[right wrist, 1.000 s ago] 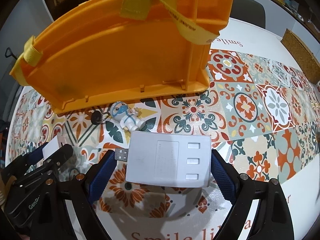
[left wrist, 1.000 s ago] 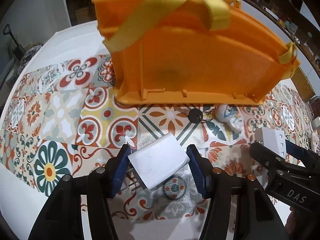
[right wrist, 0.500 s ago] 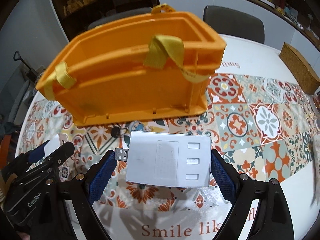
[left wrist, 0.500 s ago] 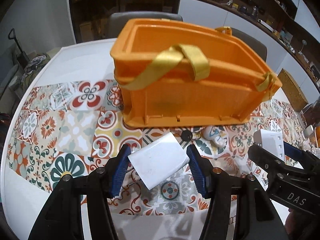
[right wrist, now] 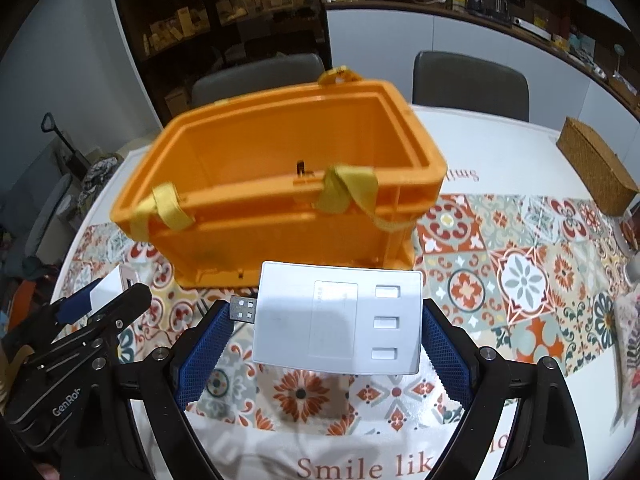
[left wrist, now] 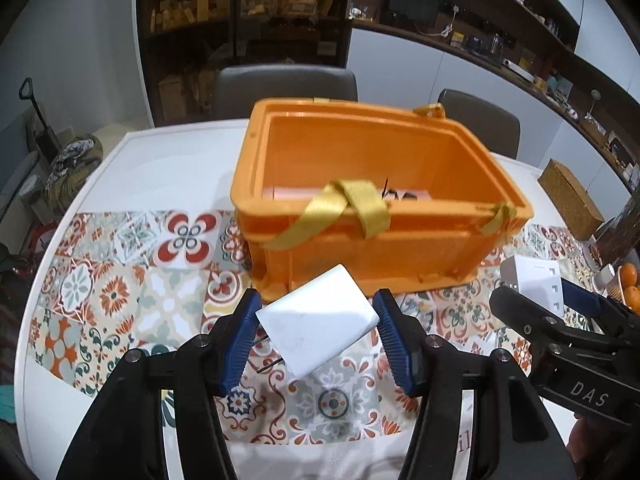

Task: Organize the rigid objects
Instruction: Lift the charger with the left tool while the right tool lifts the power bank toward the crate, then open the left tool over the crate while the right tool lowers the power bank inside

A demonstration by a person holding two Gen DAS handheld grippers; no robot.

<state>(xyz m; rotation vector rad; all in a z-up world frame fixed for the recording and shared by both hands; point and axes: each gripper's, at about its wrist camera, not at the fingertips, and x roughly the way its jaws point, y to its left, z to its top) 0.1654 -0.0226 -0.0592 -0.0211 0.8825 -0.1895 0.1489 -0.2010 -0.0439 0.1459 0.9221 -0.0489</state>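
An open orange crate with yellow straps stands on the tiled table mat; it also shows in the right wrist view. My left gripper is shut on a white charger block, held tilted above the mat in front of the crate. My right gripper is shut on a white USB hub with a plug on its left side, also in front of the crate. The hub shows in the left wrist view. A few small dark items lie in the crate, partly hidden by its wall.
The patterned mat covers a white round table. A woven box sits at the far right. Two grey chairs stand behind the table. Oranges lie at the right edge.
Both grippers have risen and pulled back with their objects held. The crate now looks lower and farther, and its inside shows. The keychain figure by the crate is out of sight.
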